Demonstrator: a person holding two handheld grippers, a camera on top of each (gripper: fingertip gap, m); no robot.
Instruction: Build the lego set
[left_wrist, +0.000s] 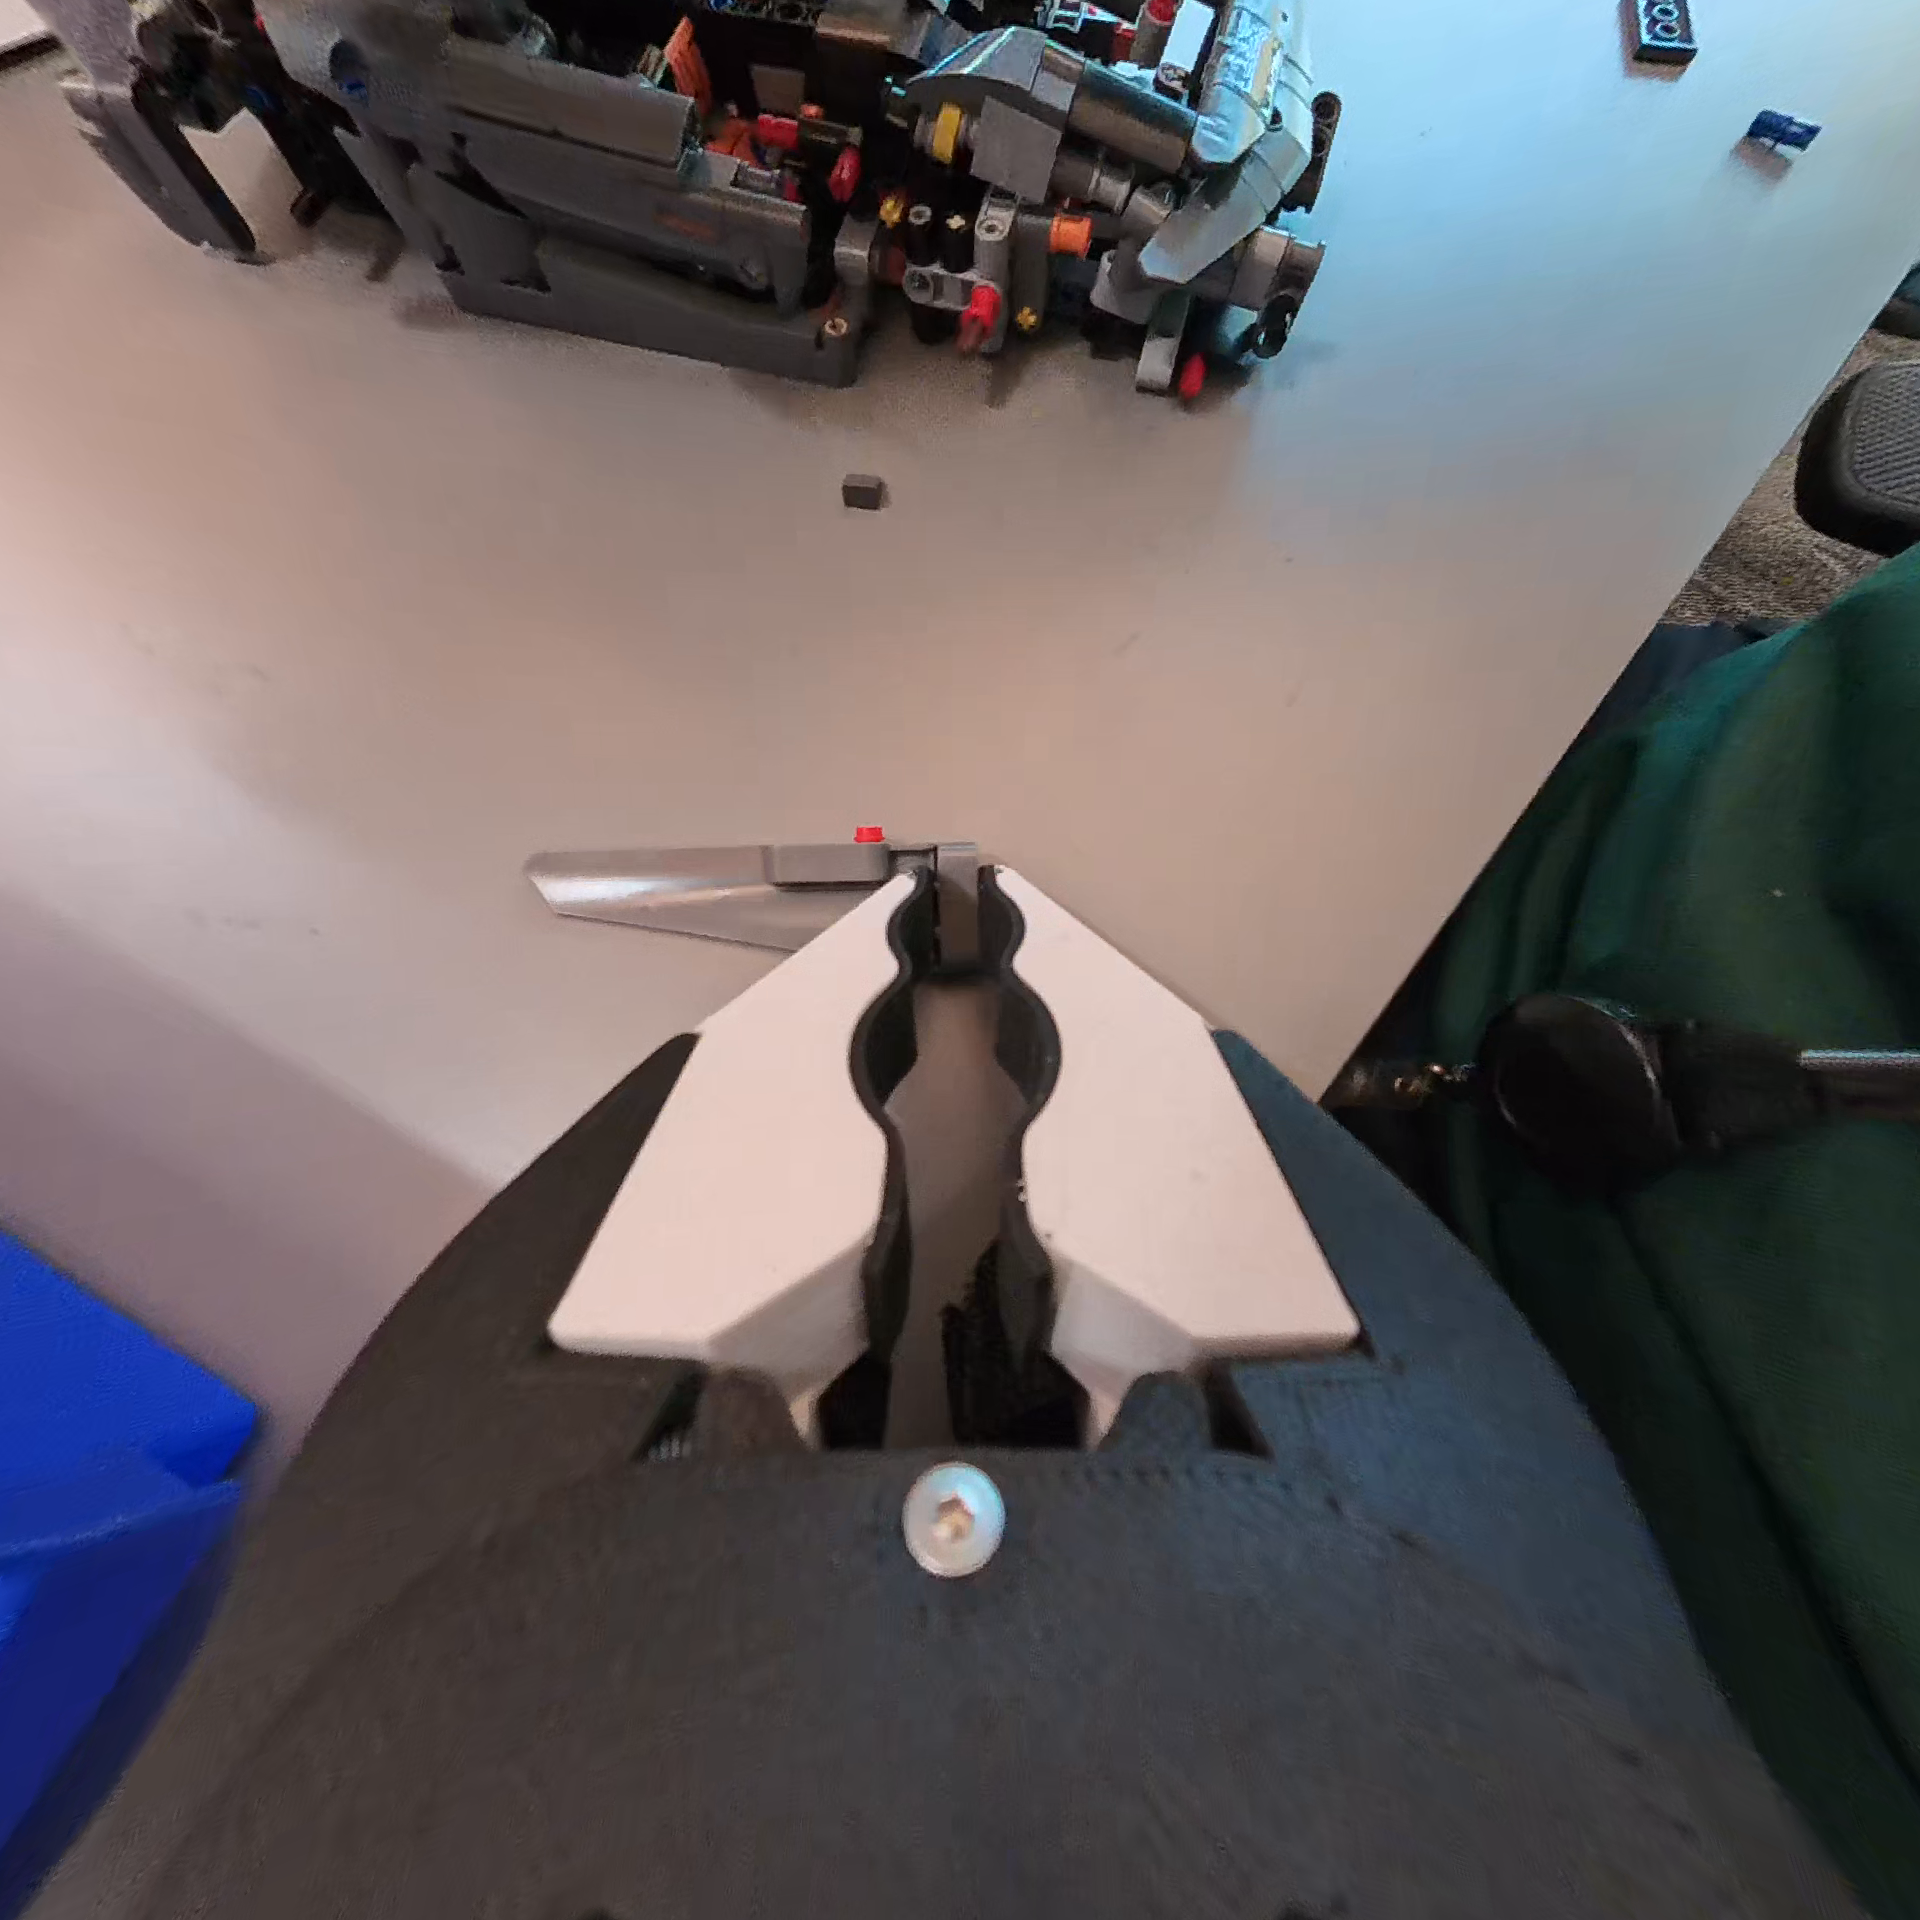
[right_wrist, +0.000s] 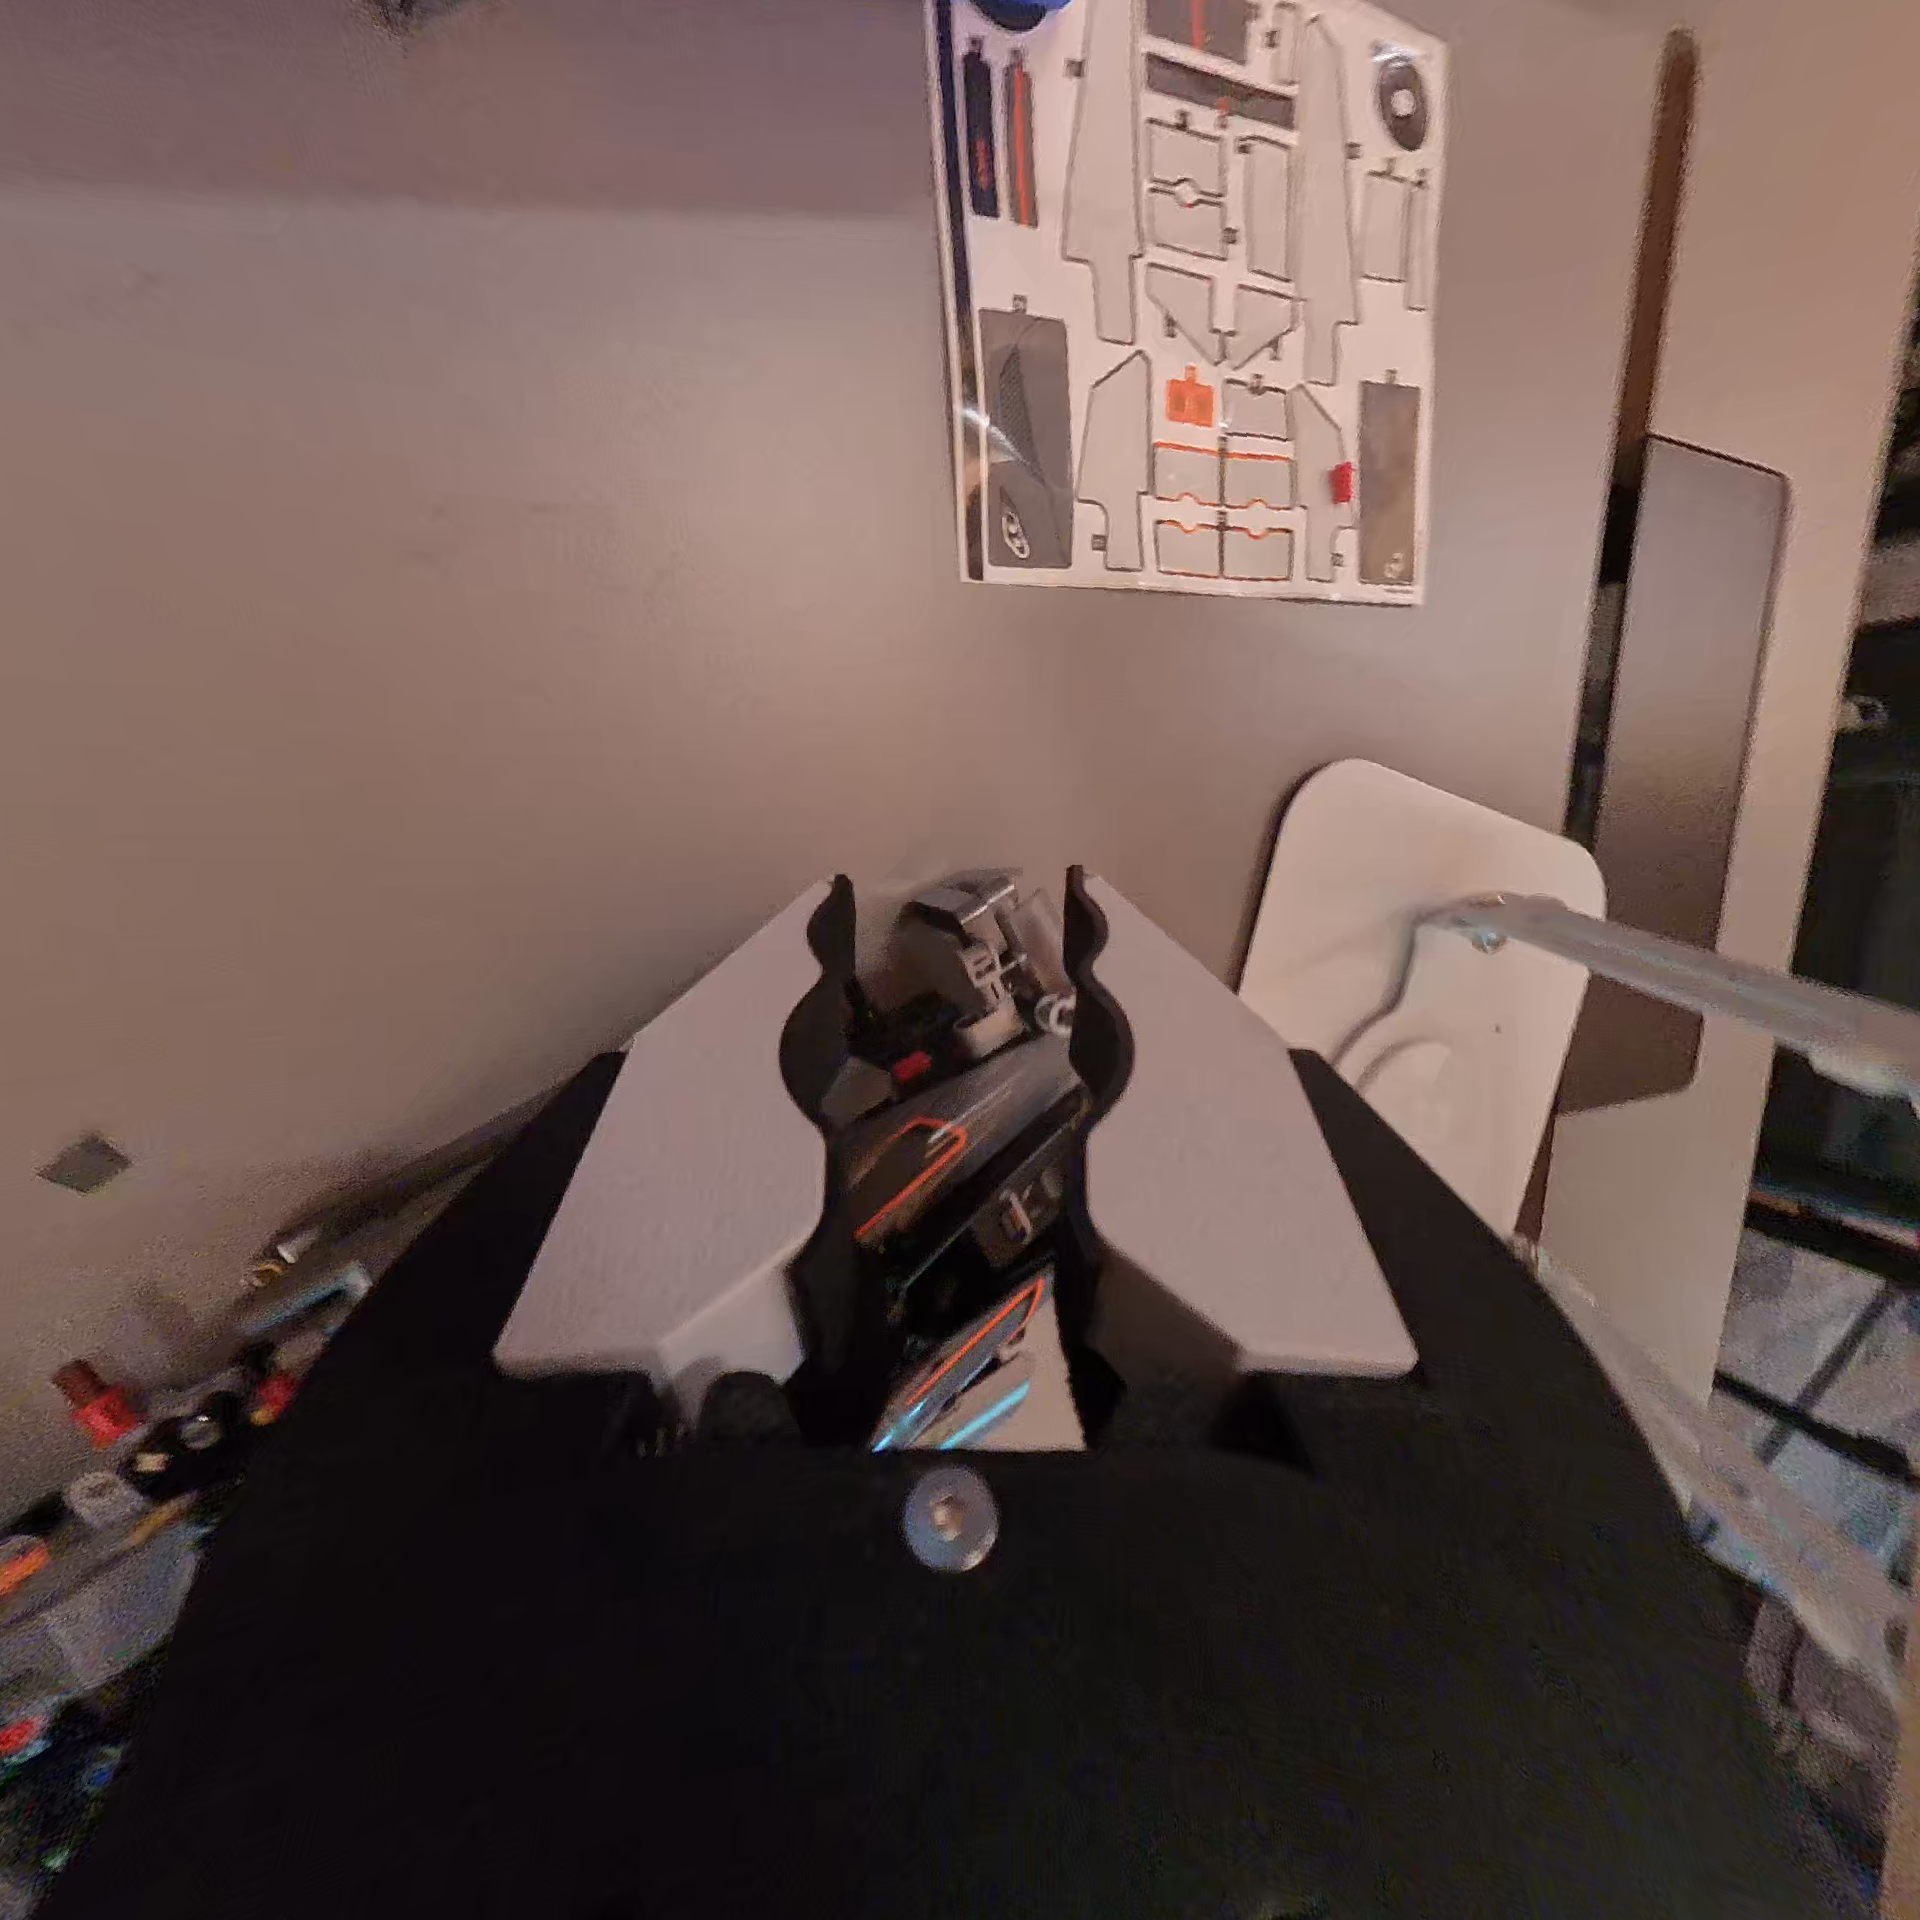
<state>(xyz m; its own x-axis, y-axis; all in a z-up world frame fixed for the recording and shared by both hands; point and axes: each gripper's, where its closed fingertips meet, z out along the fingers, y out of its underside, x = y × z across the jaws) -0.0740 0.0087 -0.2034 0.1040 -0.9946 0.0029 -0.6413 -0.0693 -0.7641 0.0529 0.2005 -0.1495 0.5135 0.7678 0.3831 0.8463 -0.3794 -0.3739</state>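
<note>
The lego model (left_wrist: 727, 177), a large grey build with red and orange pins, is seen at the far side of the white table (left_wrist: 416, 644). A grey wing-shaped piece (left_wrist: 707, 883) with a red pin is pinched at its end by the left gripper (left_wrist: 956, 904), its blade held out to the left above the table, probably so the joint end can be offered to the model. The right gripper (right_wrist: 961, 935) is spread, with the model's dark, orange-striped bodywork (right_wrist: 935, 1164) seen between its fingers; contact cannot be told. A sticker sheet (right_wrist: 1195, 301) lies beyond. A small dark brick (left_wrist: 862, 491) lies loose between the left gripper and the model.
</note>
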